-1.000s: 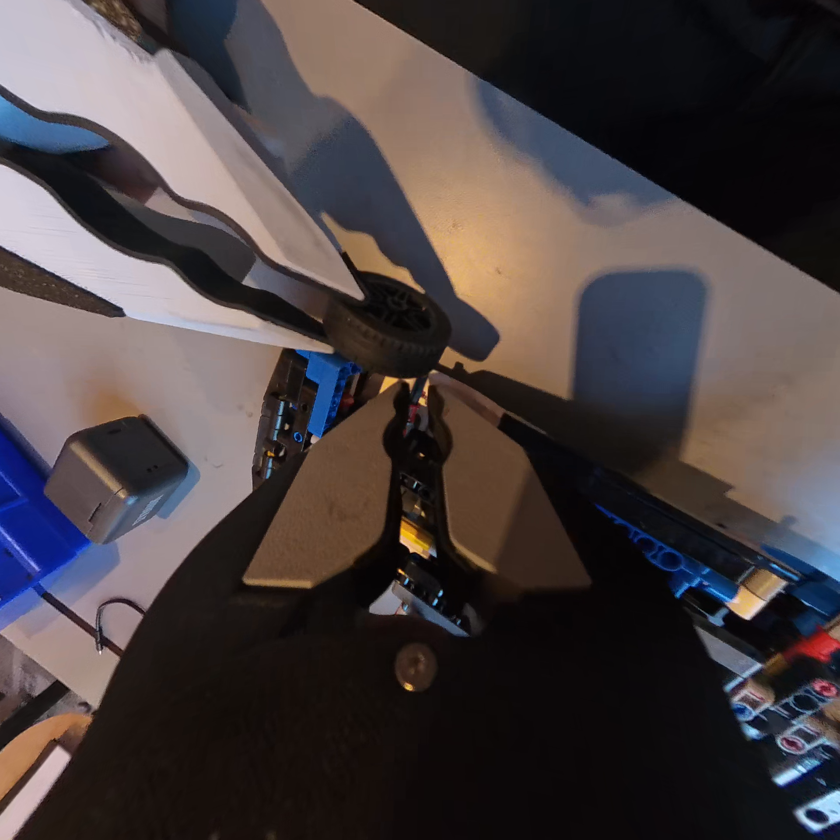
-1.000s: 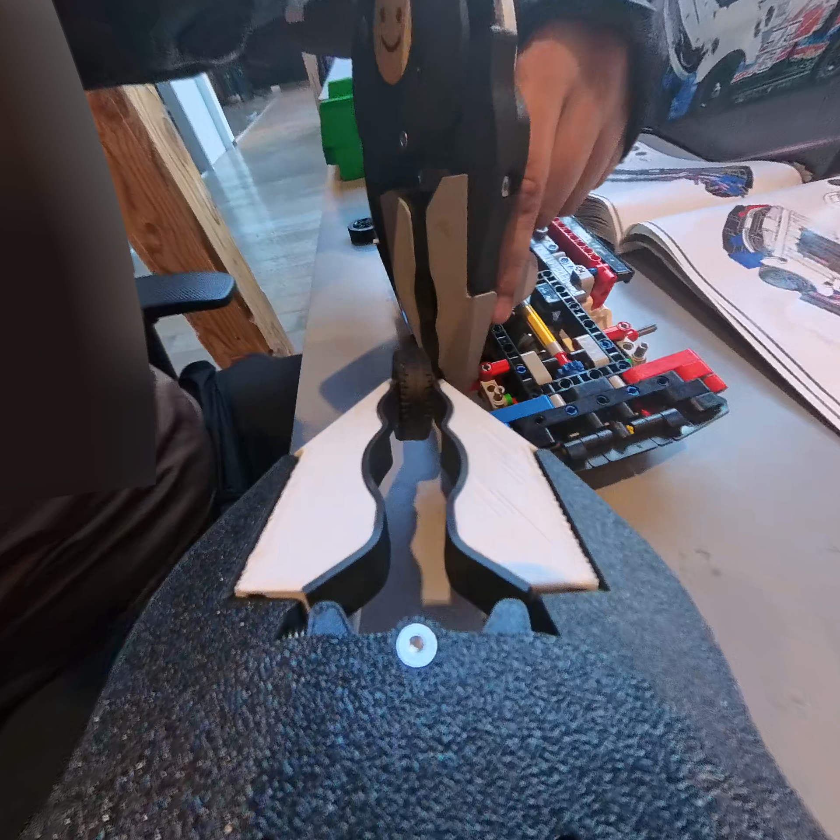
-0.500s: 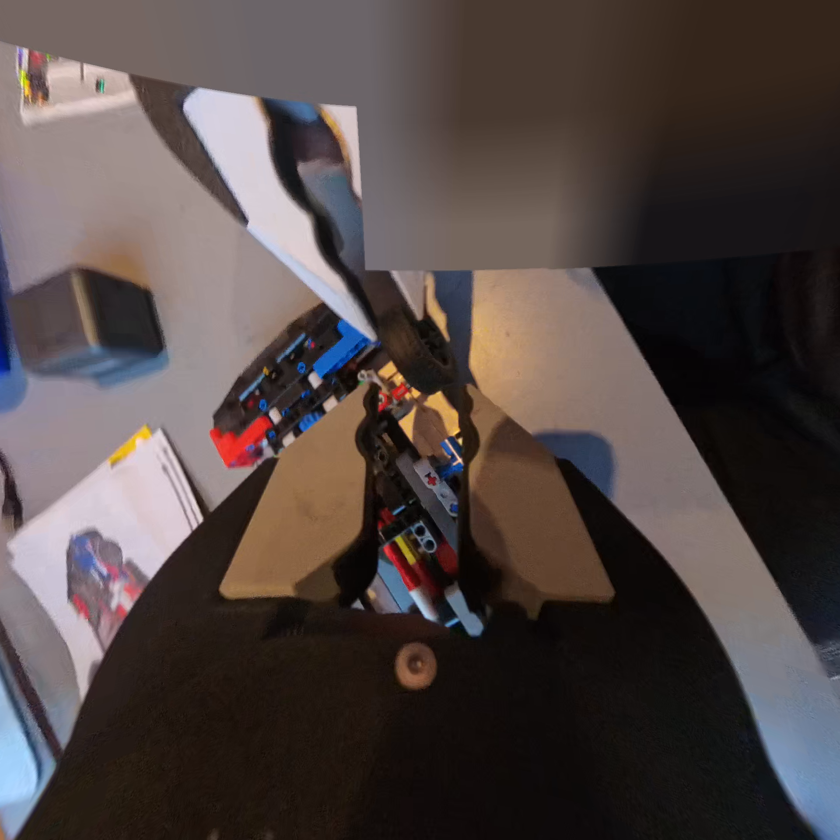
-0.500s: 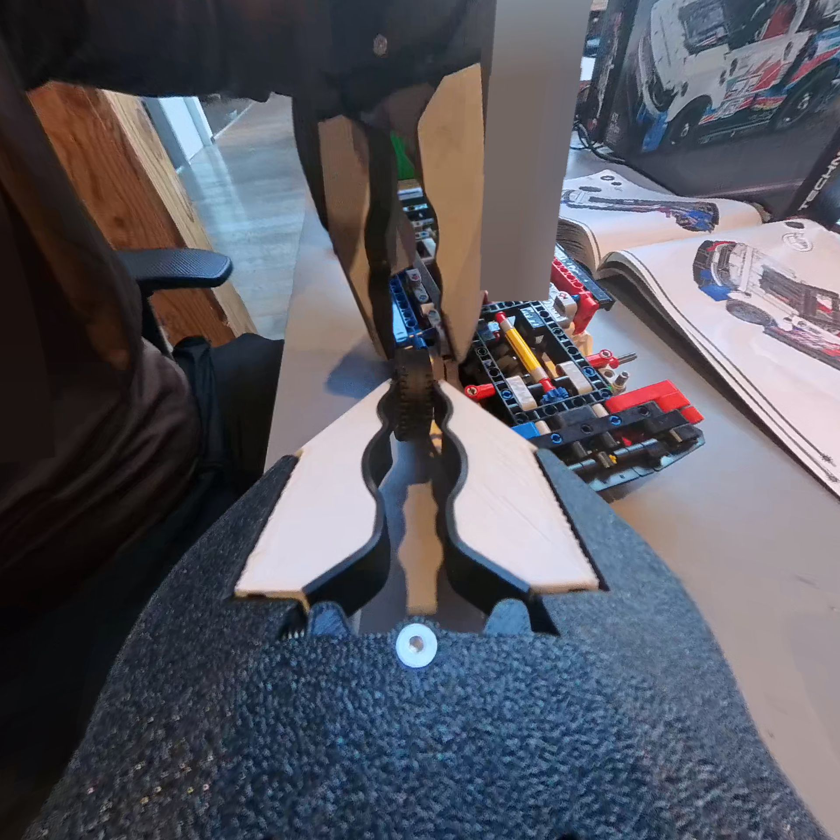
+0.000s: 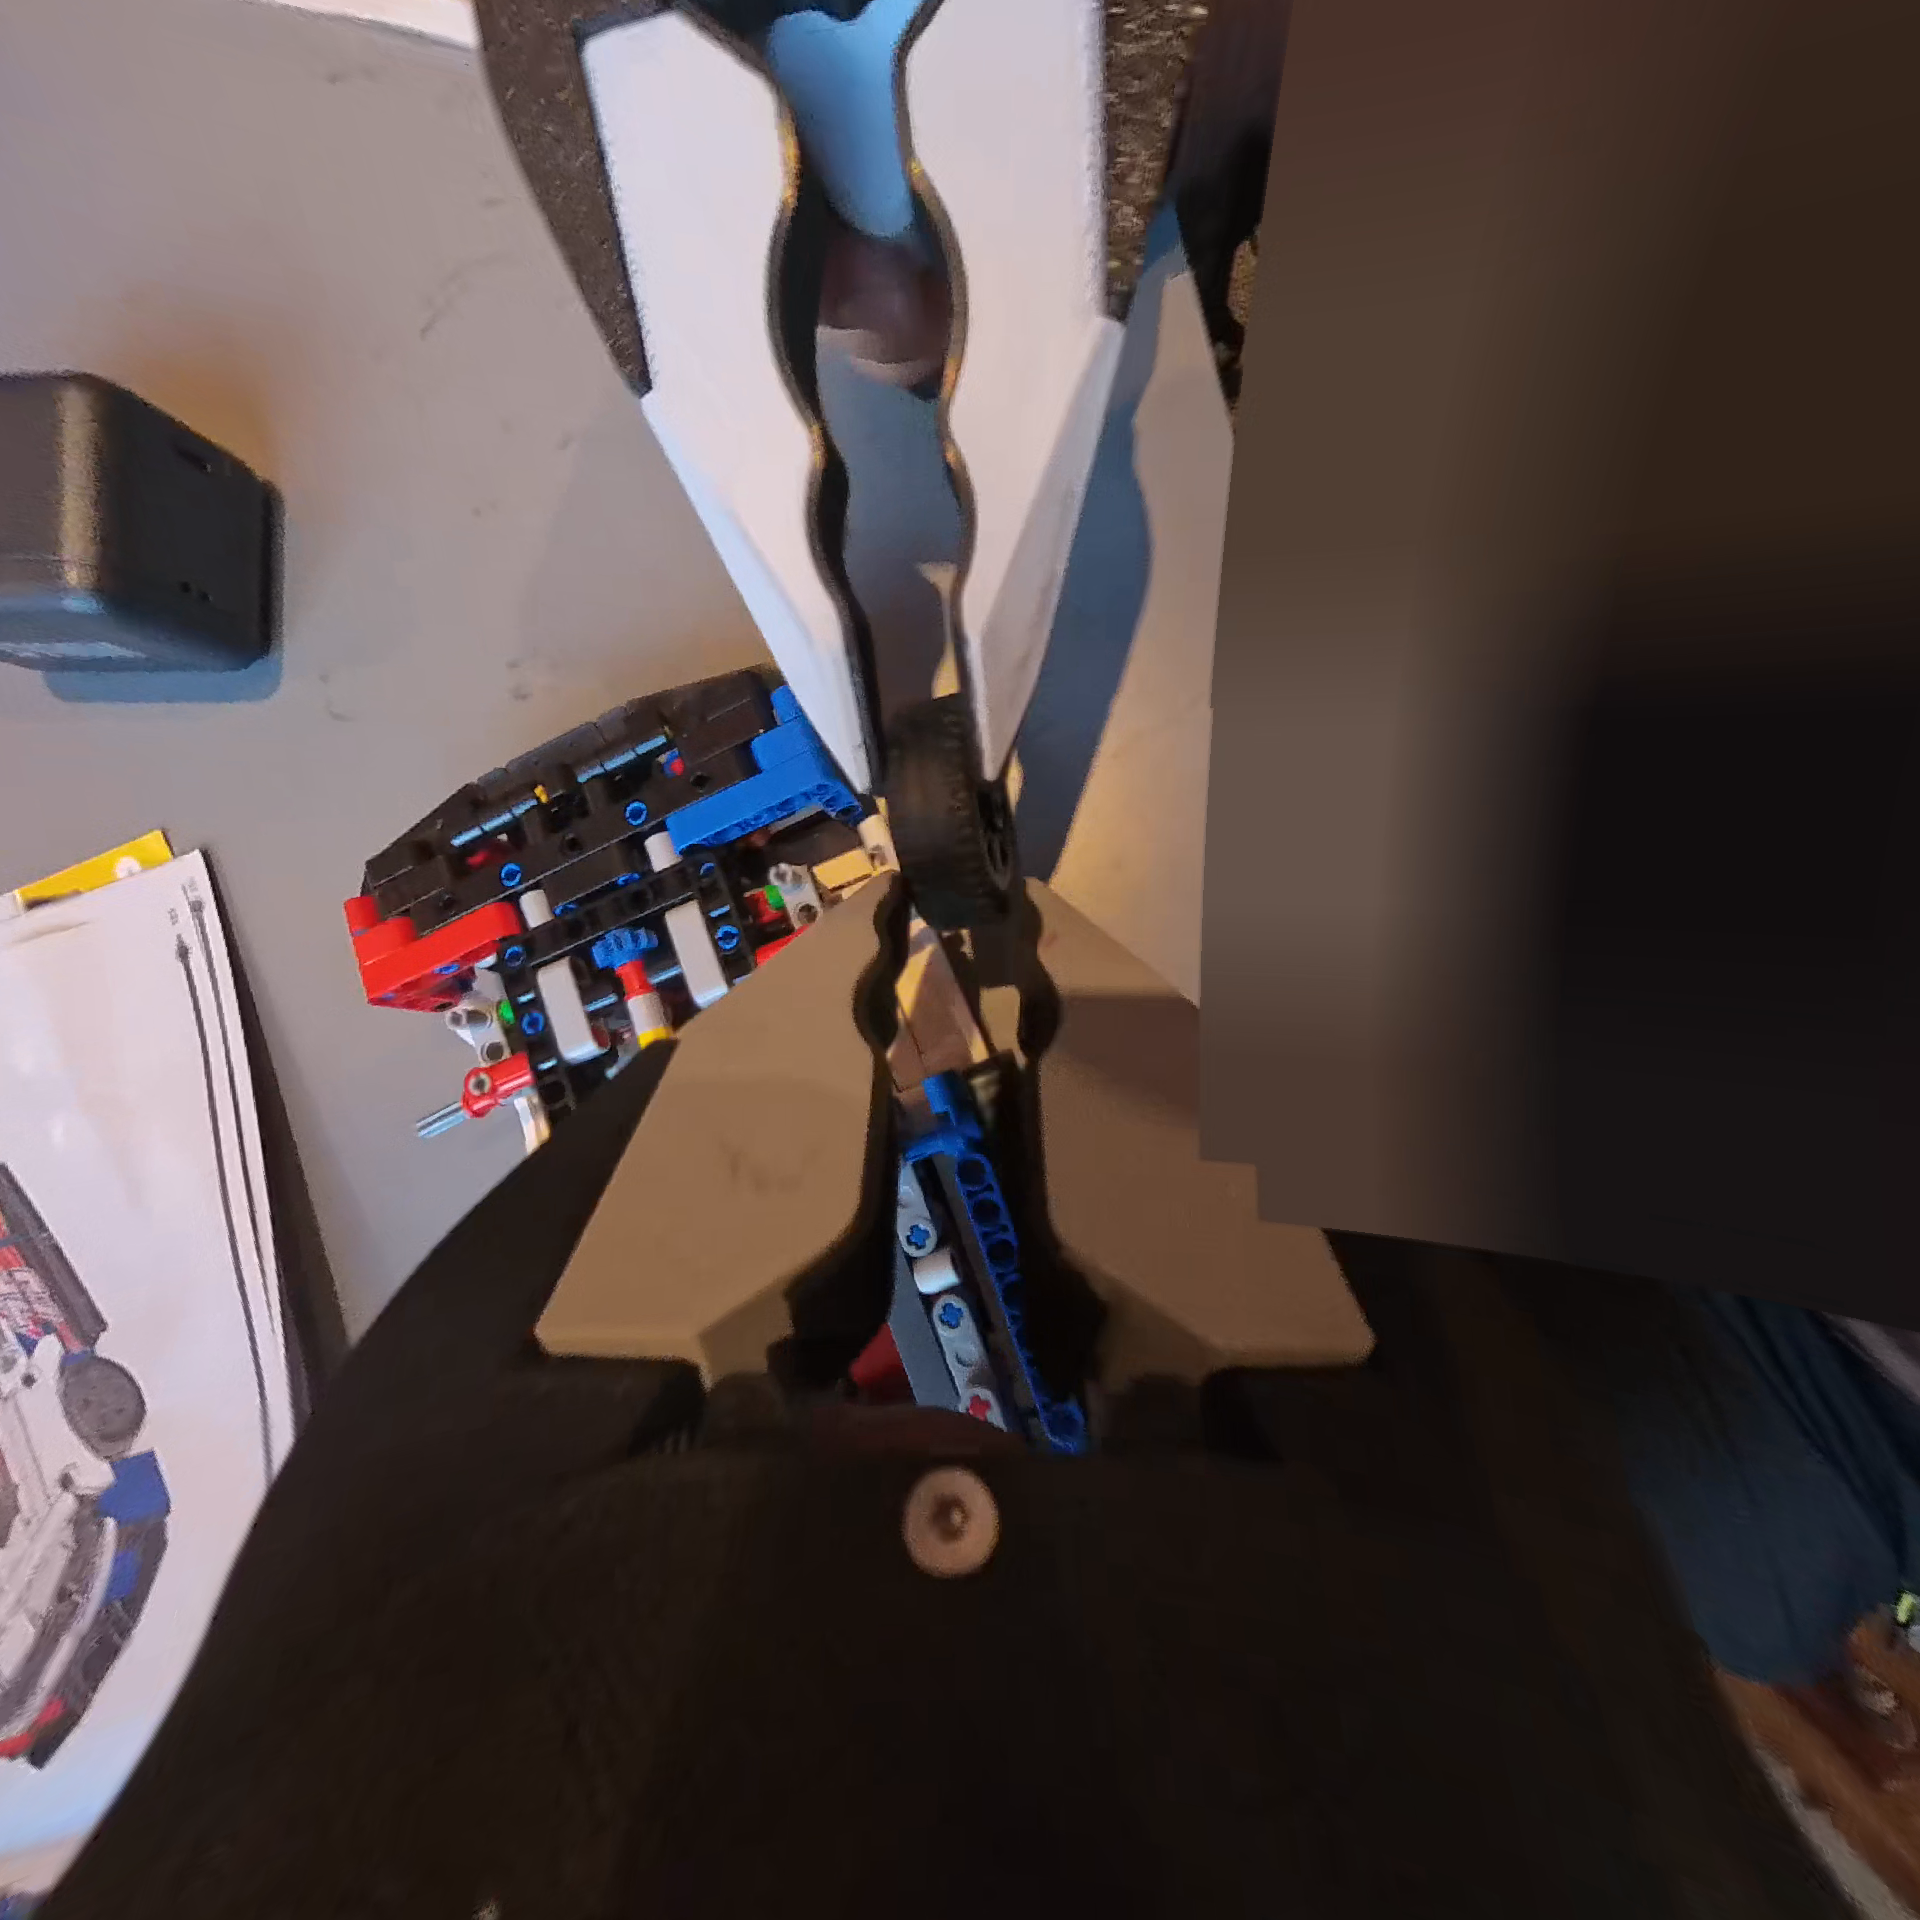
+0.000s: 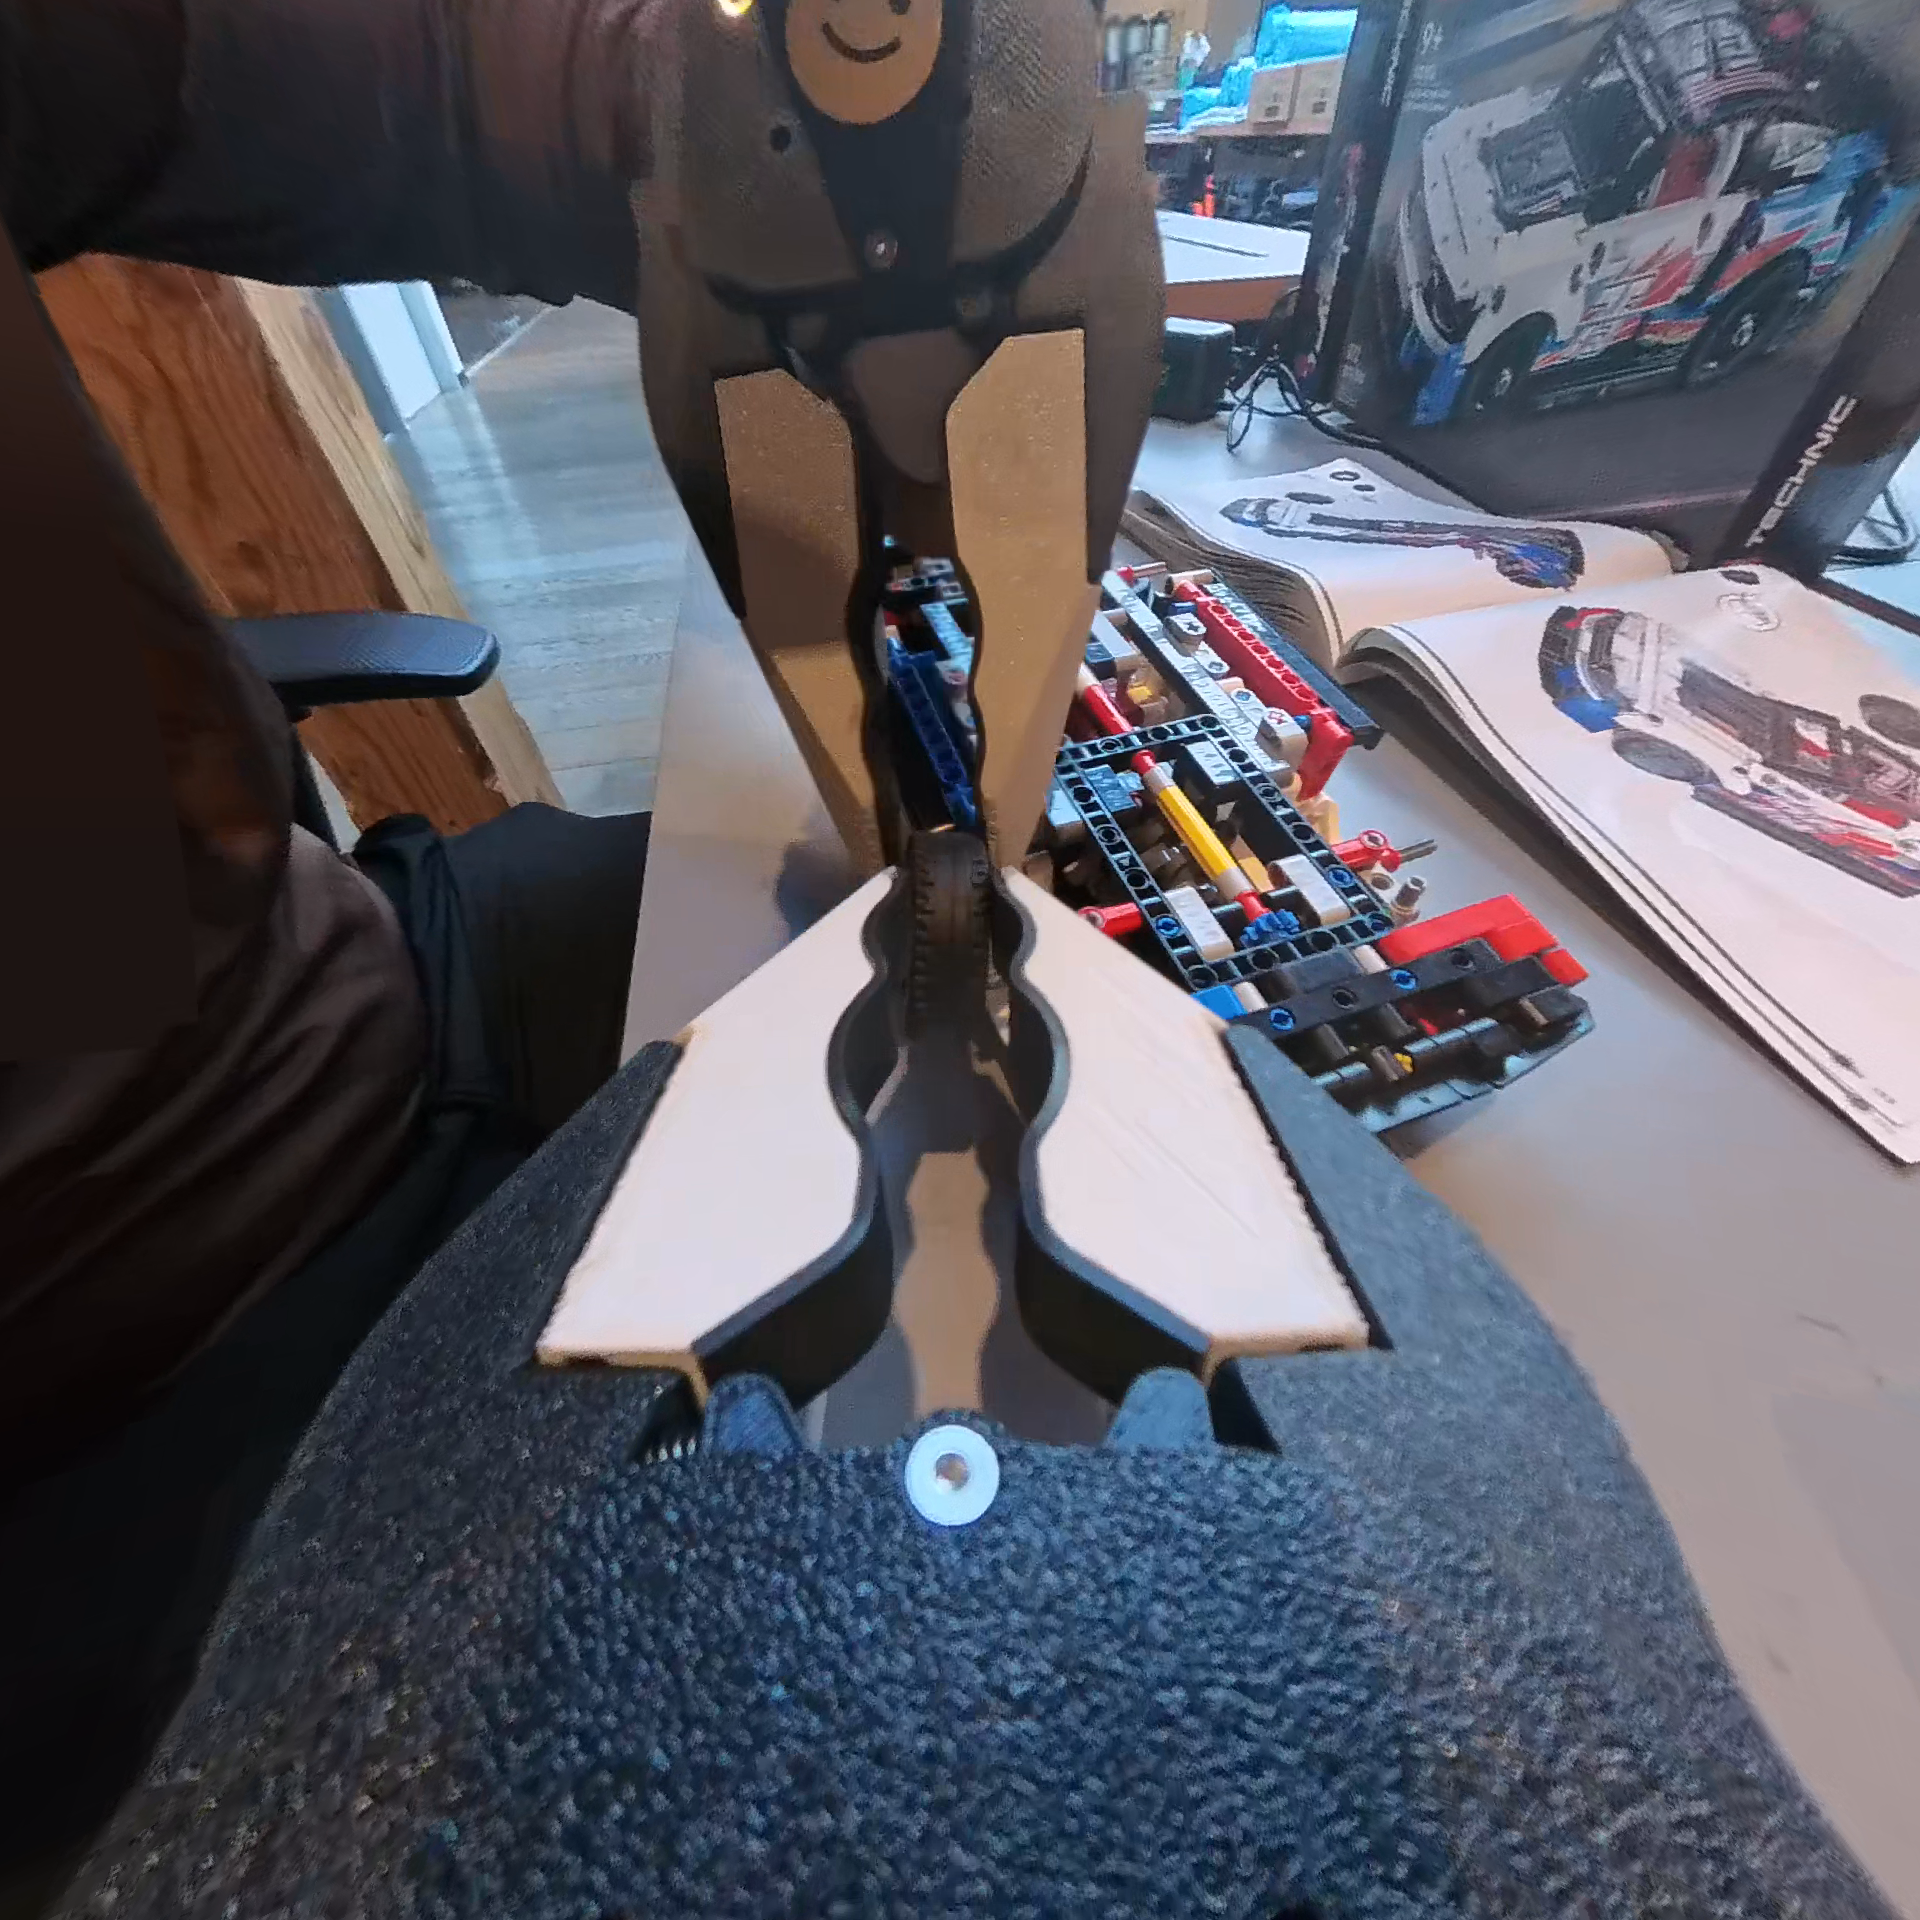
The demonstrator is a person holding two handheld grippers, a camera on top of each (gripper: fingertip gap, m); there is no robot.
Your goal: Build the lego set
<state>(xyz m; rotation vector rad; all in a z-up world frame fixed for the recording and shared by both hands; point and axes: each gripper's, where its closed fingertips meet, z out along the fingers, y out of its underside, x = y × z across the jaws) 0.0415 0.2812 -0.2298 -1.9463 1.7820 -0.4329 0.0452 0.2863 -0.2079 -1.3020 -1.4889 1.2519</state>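
Observation:
My right gripper point(image 6: 948, 894) is shut on a small black wheel point(image 6: 945, 925), held upright at the near left corner of the lego car frame point(image 6: 1195, 831) on the grey table. My left gripper point(image 6: 940, 831) comes down from above and faces it, its fingers closed on the frame's blue side beam point(image 6: 925, 717), with its tips right at the wheel's top. In the left wrist view the left gripper point(image 5: 961, 914) straddles the blue beam point(image 5: 987, 1236). The wheel point(image 5: 951, 821) sits just beyond its tips, pinched by the white right gripper point(image 5: 935, 774). The frame point(image 5: 582, 894) lies to the left.
An open instruction booklet point(image 6: 1662, 727) lies right of the frame, and the set's box point(image 6: 1610, 208) stands behind it. A dark grey box point(image 5: 125, 530) sits on the table. The table edge, a chair armrest point(image 6: 364, 649) and a wooden post point(image 6: 260, 520) are on the left. The grippers are tip to tip, or close to it.
My left gripper let go of the frame, swung round to face the right gripper and closed in on the blue beam. My right gripper kept hold of the wheel at the frame's corner.

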